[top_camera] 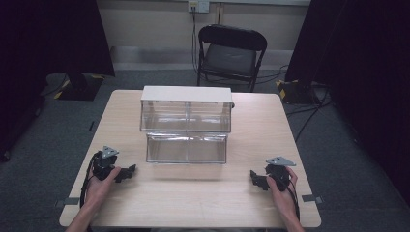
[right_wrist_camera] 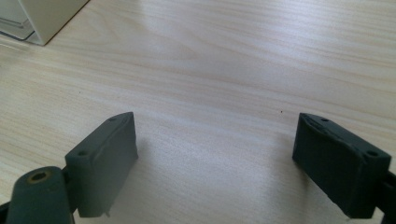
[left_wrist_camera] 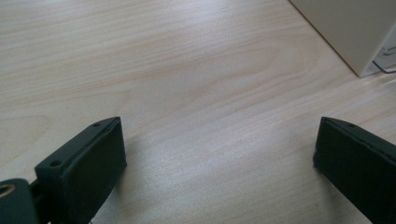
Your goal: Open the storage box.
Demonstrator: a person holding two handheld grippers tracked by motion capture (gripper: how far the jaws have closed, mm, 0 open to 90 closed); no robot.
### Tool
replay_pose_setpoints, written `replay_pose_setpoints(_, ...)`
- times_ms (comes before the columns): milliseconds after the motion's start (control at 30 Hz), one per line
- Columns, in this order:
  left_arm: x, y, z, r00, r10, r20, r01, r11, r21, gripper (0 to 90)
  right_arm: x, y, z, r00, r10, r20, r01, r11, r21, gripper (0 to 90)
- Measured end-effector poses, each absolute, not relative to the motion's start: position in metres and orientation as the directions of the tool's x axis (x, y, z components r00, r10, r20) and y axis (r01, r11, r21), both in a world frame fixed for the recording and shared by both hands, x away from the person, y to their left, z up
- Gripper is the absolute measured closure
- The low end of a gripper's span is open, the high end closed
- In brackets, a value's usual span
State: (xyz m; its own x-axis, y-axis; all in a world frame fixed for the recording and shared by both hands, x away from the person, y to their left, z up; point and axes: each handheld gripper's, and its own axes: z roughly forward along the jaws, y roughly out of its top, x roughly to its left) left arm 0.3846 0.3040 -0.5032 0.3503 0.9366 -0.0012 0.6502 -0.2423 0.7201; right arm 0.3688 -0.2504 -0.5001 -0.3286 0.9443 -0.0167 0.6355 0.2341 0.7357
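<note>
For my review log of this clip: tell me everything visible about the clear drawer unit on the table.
The drawer unit stands upright mid-table, between the two grippers and touching neither. It looks like clear plastic under an opaque white top. It has two tiers, each split down the middle; the lower tier sits forward of the upper one, as if pulled out. Nothing can be made out inside. Its white corner shows in both gripper views.

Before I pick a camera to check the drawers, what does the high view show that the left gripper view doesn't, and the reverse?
High view alone: the whole clear drawer unit, lower drawer pulled out, the chair, both hands and the right gripper. Left gripper view alone: a close look at the left gripper, its jaws wide apart with nothing between them, and the wood grain. Both share: the table and the unit's white casing.
</note>
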Motion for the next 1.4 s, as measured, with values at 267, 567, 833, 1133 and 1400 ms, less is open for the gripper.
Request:
replay_pose_setpoints(267, 0.383, 0.303, -0.502, 0.363, 0.932, 0.000, 0.645, -0.251, 0.722, 6.4, 0.369, -0.250, -0.500, -0.329, 0.944, -0.017, 0.635, 0.234, 0.736, 13.0)
replay_pose_setpoints(567, 0.380, 0.301, -0.496, 0.371, 0.928, -0.018, 0.633, -0.239, 0.736, 16.2, 0.369, -0.250, -0.500, -0.329, 0.944, -0.017, 0.636, 0.234, 0.736, 13.1)
replay_pose_setpoints(833, 0.373, 0.293, -0.487, 0.427, 0.903, -0.049, 0.598, -0.241, 0.765, 16.0, 0.369, -0.250, -0.500, -0.328, 0.944, -0.016, 0.636, 0.234, 0.736, 13.0)
replay_pose_setpoints(1133, 0.365, 0.284, -0.479, 0.472, 0.879, -0.072, 0.560, -0.236, 0.794, 15.9, 0.369, -0.250, -0.500, -0.329, 0.944, -0.017, 0.636, 0.234, 0.736, 13.0)
replay_pose_setpoints(1400, 0.362, 0.269, -0.475, 0.524, 0.849, -0.066, 0.524, -0.260, 0.811, 15.9, 0.369, -0.250, -0.500, -0.329, 0.944, -0.017, 0.635, 0.235, 0.736, 13.0)
